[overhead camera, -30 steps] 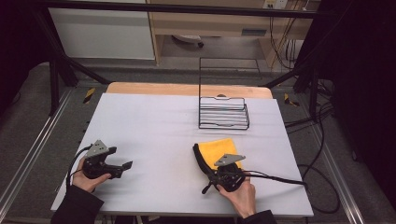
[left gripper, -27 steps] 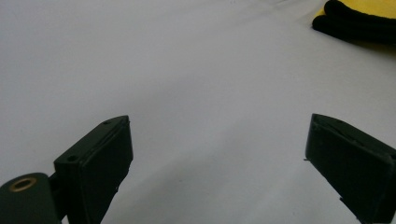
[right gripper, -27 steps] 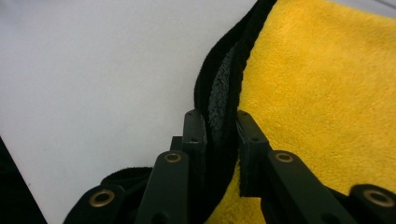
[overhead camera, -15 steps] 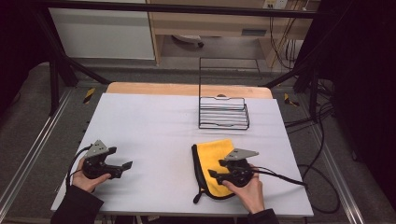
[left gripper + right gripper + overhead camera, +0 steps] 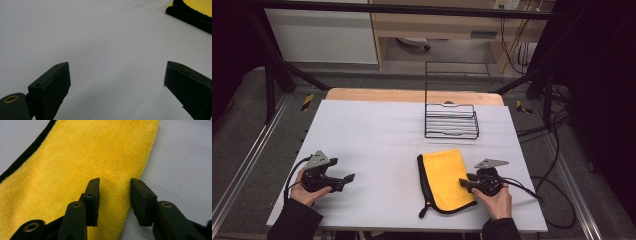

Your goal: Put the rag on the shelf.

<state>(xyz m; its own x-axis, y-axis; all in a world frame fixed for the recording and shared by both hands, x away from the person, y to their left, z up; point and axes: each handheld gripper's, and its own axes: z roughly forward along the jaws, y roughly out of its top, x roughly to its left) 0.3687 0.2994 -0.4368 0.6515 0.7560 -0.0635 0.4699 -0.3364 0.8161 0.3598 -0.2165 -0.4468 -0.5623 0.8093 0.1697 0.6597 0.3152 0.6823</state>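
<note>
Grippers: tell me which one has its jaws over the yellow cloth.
The right gripper: its jaws straddle the right edge of the yellow cloth. The left gripper rests on bare table, well apart from the cloth, jaws wide open.

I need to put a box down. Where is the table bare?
Bare: the wide stretch between the left gripper and the yellow cloth, and left of the wire rack. Crowded: the near right, where the right gripper meets the cloth.
</note>
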